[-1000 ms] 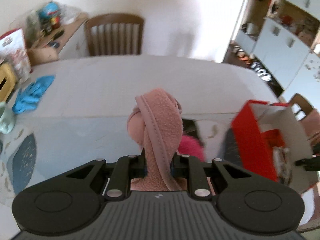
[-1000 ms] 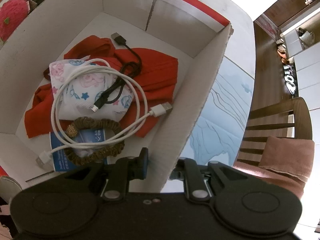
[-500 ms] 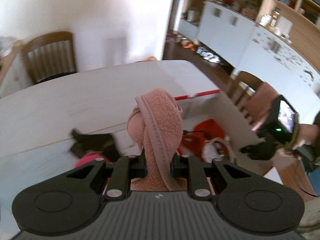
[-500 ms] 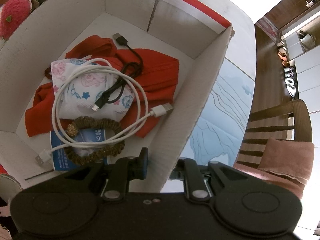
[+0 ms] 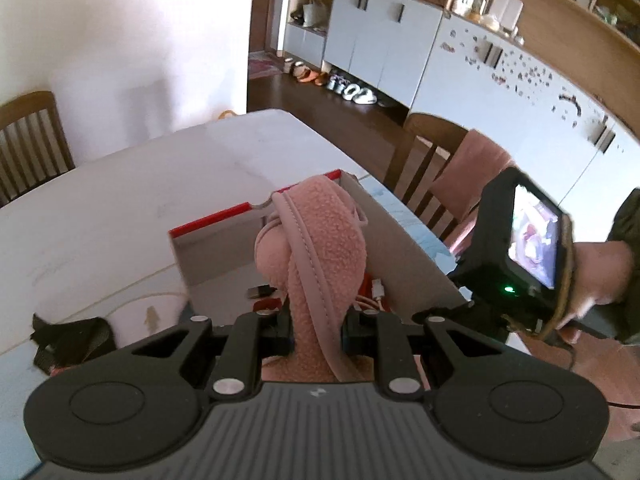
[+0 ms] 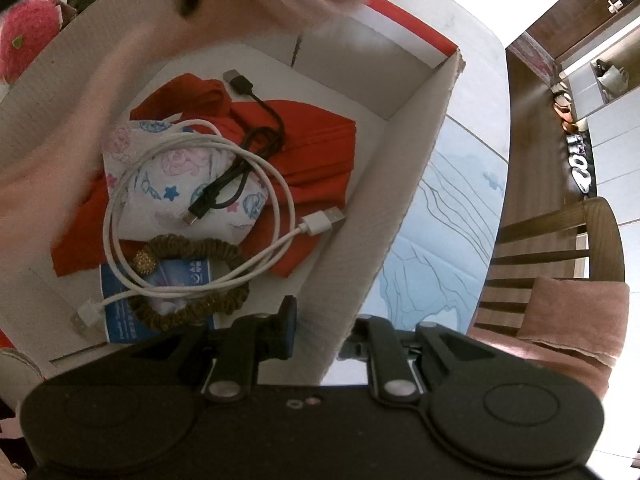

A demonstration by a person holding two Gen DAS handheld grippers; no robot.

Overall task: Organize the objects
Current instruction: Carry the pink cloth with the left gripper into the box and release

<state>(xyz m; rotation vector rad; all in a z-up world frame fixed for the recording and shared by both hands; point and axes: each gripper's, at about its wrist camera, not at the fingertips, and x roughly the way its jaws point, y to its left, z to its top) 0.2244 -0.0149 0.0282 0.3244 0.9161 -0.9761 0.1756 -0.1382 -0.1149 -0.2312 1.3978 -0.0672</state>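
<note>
Scene: I stand at a white table (image 5: 132, 184) with a gripper in each hand, packing loose things into a white cardboard box (image 6: 416, 152) with a red rim.
Left gripper (image 5: 316, 324): my jaws are pinched on a pink fleece item (image 5: 320, 248), which stands up between the fingers and hangs over the box's open top.
Right gripper (image 6: 320, 328): my jaws straddle the box's near wall, narrowly parted and apparently clamping the cardboard to steady it.
In the box: a red cloth (image 6: 316, 152), a patterned white pouch (image 6: 168, 176), a coiled white cable (image 6: 200, 216), a black cable (image 6: 256, 136), a brown scrunchie (image 6: 192, 276) and a blue card (image 6: 176, 276).
Left outside: a pink fuzzy object (image 6: 28, 36) and a black strap (image 5: 76, 340) lie on the table beside the box.
Step in hand: I judge this the carry-over, with the fleece above the box but not yet released.
Next move: lower the fleece toward bare floor along the far wall, clear of the cables, then open the left jaws while the right keeps the box from sliding.
</note>
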